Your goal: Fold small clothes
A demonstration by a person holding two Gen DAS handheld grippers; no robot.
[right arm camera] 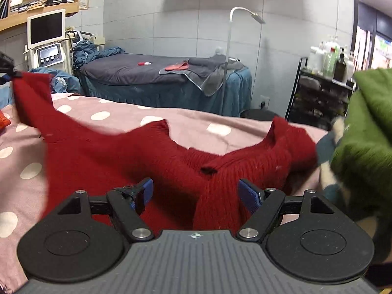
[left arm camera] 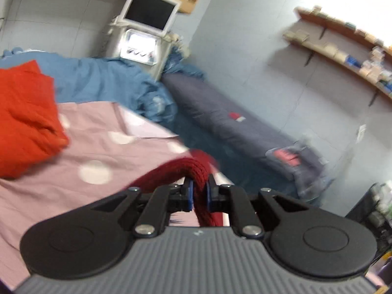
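A dark red knit sweater [right arm camera: 127,156] lies spread on the pink polka-dot sheet [right arm camera: 103,117]. My left gripper [left arm camera: 199,191] is shut on a rolled edge of the red sweater [left arm camera: 181,169] and holds it lifted; in the right wrist view that corner [right arm camera: 29,83] hangs raised at far left. My right gripper [right arm camera: 196,193] is open, its blue pads either side of a ribbed fold of the sweater just below the fingers, not clamping it.
An orange-red garment [left arm camera: 27,120] lies on the sheet at left. A green garment [right arm camera: 365,142] is piled at right. A blue blanket [left arm camera: 103,80], a second grey bed [right arm camera: 137,69], a monitor cart [right arm camera: 46,41], a floor lamp [right arm camera: 230,56] and a bottle trolley [right arm camera: 323,80] stand behind.
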